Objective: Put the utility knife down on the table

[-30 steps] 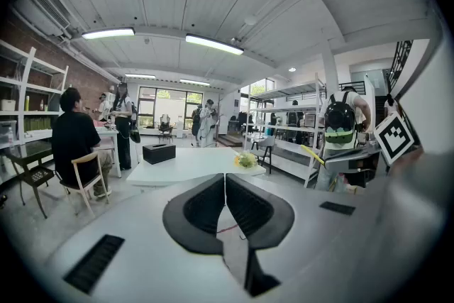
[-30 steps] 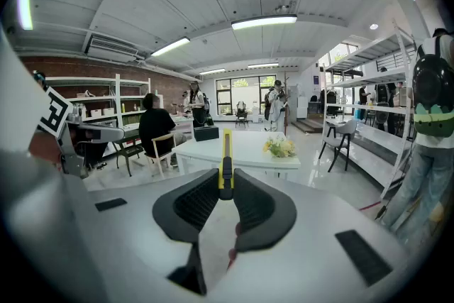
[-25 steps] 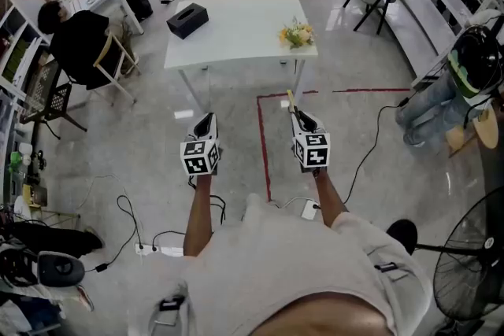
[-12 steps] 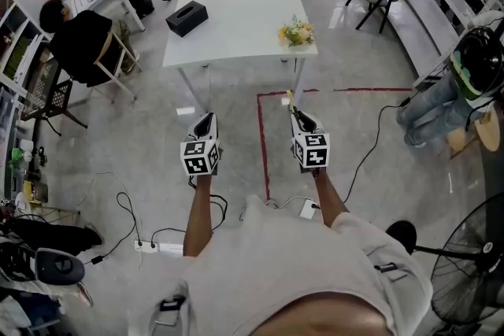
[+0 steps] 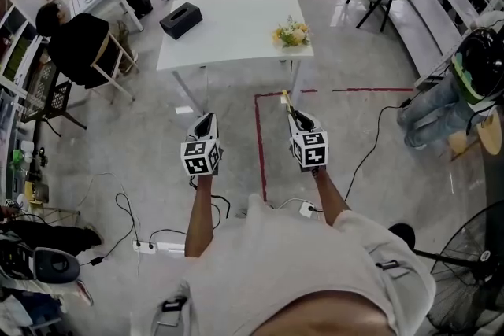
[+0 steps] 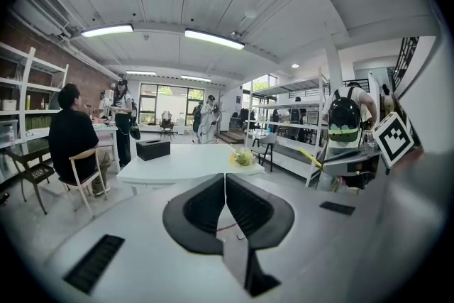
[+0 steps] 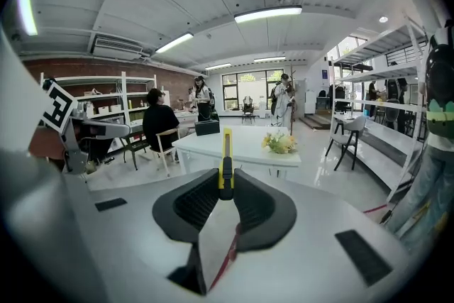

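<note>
Utility knife (image 7: 226,151): yellow body, black slider, pinched upright between the jaws of the right hand-held gripper (image 7: 225,184), with the yellow end standing up past the jaw tips. In the head view the knife (image 5: 285,99) sticks out ahead of the right hand-held gripper (image 5: 295,118), held in the air over the floor, short of the near edge of the bench (image 5: 236,39) and apart from it.

Left hand-held gripper (image 6: 225,184): jaws pressed together at the tips, nothing between them. It is held level with the right one, to its left (image 5: 205,124), also over the floor.

Bench: white, rectangular top, directly ahead of both hand-held grippers.
- Black box (image 5: 180,20): near the far left corner, with a slot in its top. Its contents cannot be made out.
- Bunch of yellow and white flowers (image 5: 290,33): near the near right corner. Whether it stands in a holder cannot be told.

Floor: pale and glossy, with a red tape line (image 5: 258,145) running between the two hand-held grippers and turning right just short of the bench.

Surroundings: a seated person in a dark top (image 5: 75,39) on a chair to the left of the bench.
</note>
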